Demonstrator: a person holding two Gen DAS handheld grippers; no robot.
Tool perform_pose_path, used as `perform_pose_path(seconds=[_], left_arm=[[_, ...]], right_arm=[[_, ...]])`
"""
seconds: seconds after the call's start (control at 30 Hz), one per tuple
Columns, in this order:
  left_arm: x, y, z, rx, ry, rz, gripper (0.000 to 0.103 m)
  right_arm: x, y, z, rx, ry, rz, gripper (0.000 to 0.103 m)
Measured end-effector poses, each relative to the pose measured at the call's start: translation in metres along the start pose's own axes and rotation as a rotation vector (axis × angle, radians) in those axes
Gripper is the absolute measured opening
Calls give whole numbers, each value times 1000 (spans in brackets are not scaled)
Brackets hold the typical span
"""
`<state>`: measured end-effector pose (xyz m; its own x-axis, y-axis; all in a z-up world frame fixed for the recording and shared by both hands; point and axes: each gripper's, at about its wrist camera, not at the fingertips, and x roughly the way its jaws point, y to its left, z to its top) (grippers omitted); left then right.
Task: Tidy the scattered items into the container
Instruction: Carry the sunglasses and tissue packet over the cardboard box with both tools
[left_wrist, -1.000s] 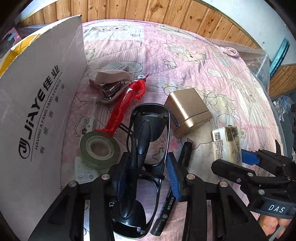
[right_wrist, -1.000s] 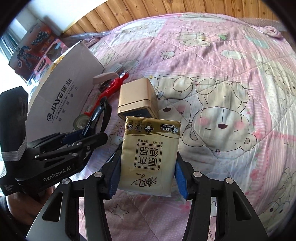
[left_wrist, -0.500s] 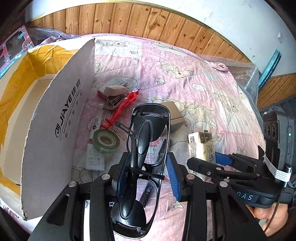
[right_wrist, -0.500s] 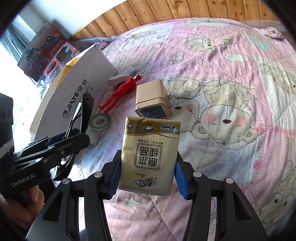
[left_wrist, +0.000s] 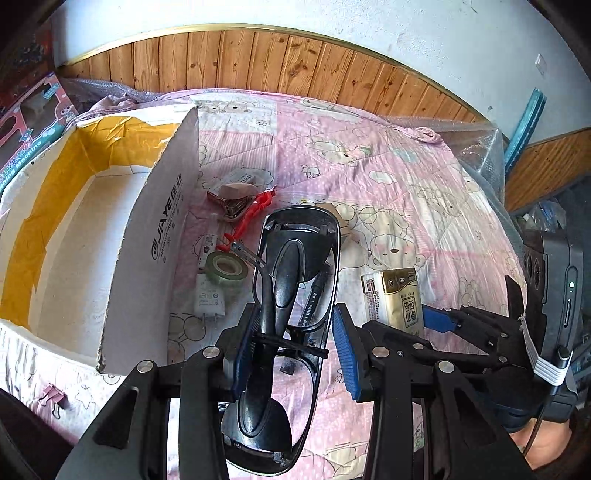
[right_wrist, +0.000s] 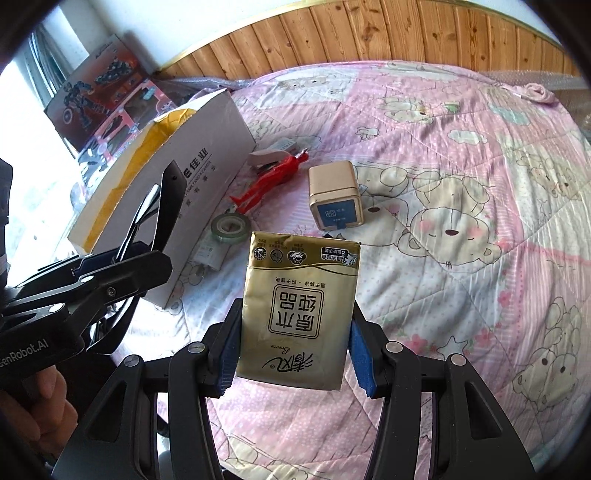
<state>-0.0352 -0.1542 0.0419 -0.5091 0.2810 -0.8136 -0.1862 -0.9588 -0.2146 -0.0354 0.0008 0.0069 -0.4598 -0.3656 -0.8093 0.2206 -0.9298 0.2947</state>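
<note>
1. On pink bear-print quilt (right_wrist: 461, 155): open cardboard box (left_wrist: 74, 221) at left, with tape roll (left_wrist: 226, 266), red tool (left_wrist: 251, 214), stapler (left_wrist: 236, 197) and gold cube (right_wrist: 334, 194) beside it
2. In left gripper (left_wrist: 291, 343): jaws clamped on black sunglasses (left_wrist: 291, 266), raised above quilt
3. In right gripper (right_wrist: 293, 354): jaws closed on gold tissue pack (right_wrist: 299, 306), also aloft

A pink bear-print bed (right_wrist: 461, 155) is strewn with a cardboard box (left_wrist: 147, 251) at its left edge, tape roll (right_wrist: 230, 229), stapler (right_wrist: 267, 159), gold cube (right_wrist: 334, 194).
</note>
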Motion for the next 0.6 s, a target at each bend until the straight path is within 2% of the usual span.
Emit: perform_pose_path(seconds=[0.33, 0.6], left_arm=[[-36, -2, -1, 24, -58, -29, 41], [-56, 9, 5, 13, -99, -55, 41]], right_arm=[[-18, 22, -10, 17, -14, -8, 54], [-42, 50, 7, -12, -67, -4, 54]])
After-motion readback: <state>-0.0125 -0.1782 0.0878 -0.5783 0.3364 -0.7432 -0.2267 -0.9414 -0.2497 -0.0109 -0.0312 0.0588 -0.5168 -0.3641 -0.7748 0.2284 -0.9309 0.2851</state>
